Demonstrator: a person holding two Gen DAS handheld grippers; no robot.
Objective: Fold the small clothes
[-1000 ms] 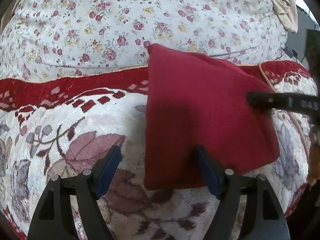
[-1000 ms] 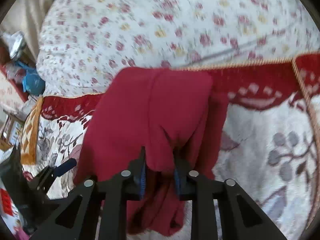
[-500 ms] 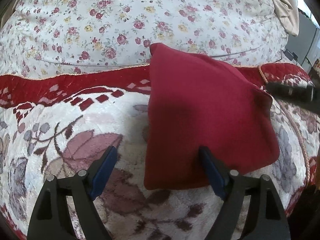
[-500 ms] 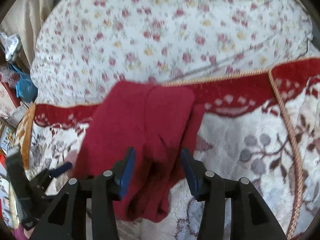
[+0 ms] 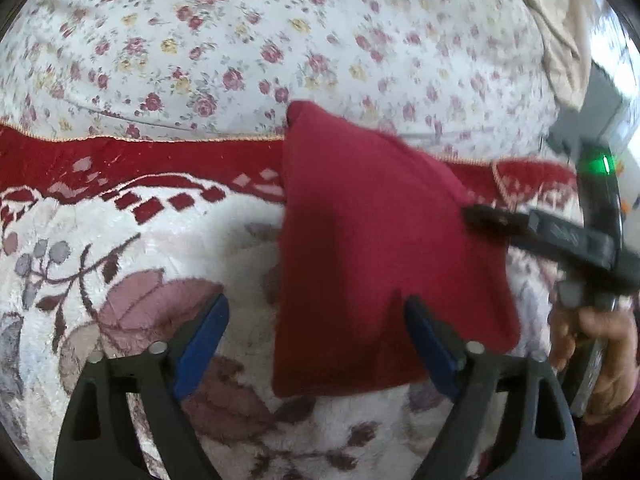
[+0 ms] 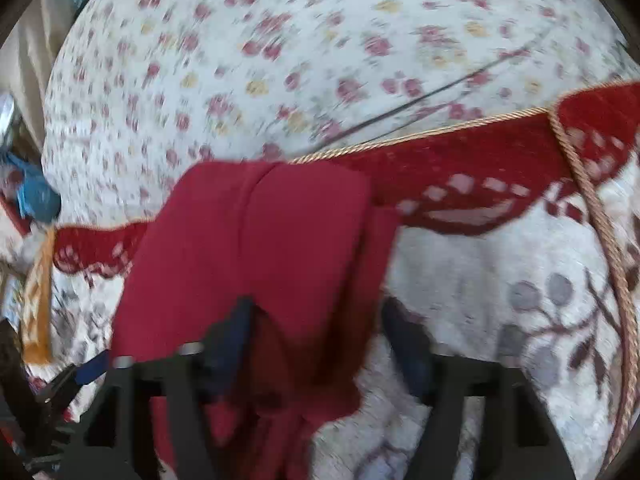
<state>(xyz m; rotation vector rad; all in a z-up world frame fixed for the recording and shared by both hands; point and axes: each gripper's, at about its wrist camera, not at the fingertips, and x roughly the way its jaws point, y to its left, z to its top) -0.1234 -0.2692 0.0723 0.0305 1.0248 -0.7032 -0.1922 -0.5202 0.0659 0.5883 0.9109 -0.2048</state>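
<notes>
Garment (image 5: 380, 248) of dark red cloth, folded into a flat packet, lies on a plush blanket (image 5: 140, 240) patterned with leaves and a red border; the far end of the packet reaches the blanket's corded edge, beyond which a rose-print bedspread (image 5: 280, 40) covers the rest of the bed. Left gripper (image 5: 316, 332) points steeply down at the blanket from the near side, its blue-padded jaws spread wide and having just been opening further. The near left corner of the garment lies between them: the right pad (image 5: 430, 344) rests over the cloth, while the left pad stands well clear on bare blanket, so nothing is clamped. Right gripper (image 6: 316, 344), seen blurred in its own view, is likewise tilted steeply downward over the right edge of the garment. Its jaws have just been opening and now stand wide, with loose folds of the red cloth lying between them but pressed by neither pad. In the left wrist view the right gripper enters from the right margin, one dark finger (image 5: 492, 220) extending over the garment's right edge. A hand (image 5: 600, 344) grips its handle there, above a dark red sleeve at the lower right.
</notes>
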